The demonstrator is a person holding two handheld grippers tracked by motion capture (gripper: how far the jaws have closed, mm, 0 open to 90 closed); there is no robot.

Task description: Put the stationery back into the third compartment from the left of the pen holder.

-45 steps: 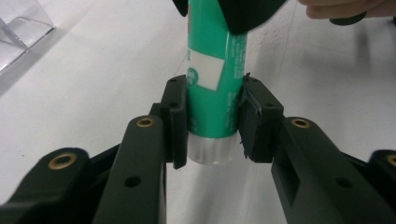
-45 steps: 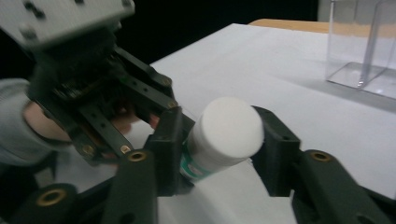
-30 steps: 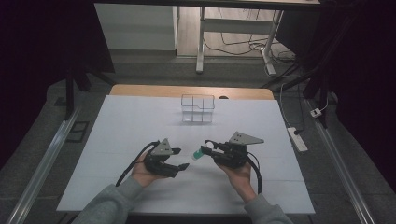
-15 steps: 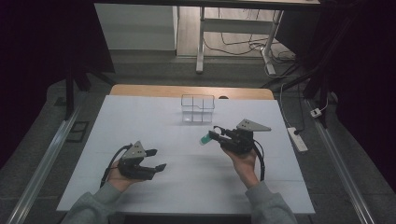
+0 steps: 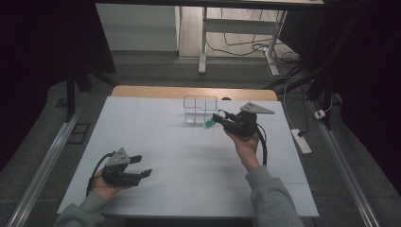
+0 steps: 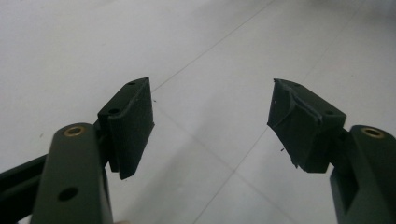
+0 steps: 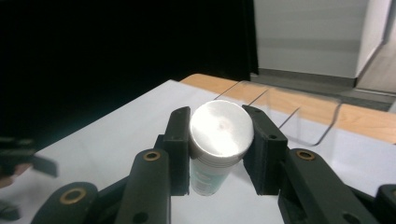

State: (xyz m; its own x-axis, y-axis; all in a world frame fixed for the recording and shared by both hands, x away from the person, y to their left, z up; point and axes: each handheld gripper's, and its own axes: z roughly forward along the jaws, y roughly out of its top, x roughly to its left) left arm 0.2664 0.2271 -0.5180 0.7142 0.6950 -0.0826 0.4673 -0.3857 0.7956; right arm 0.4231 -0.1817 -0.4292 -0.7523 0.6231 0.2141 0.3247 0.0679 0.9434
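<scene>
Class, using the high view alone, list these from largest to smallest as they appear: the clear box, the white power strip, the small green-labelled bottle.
1. Clear box.
2. White power strip, though it looks close to the box in length and is much narrower.
3. Green-labelled bottle, clamped in the right gripper, clearly smallest.

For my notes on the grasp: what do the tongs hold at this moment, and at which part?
The right tongs clamp a small capped bottle by its sides just under the white cap. The left tongs are open and hold nothing.
</scene>
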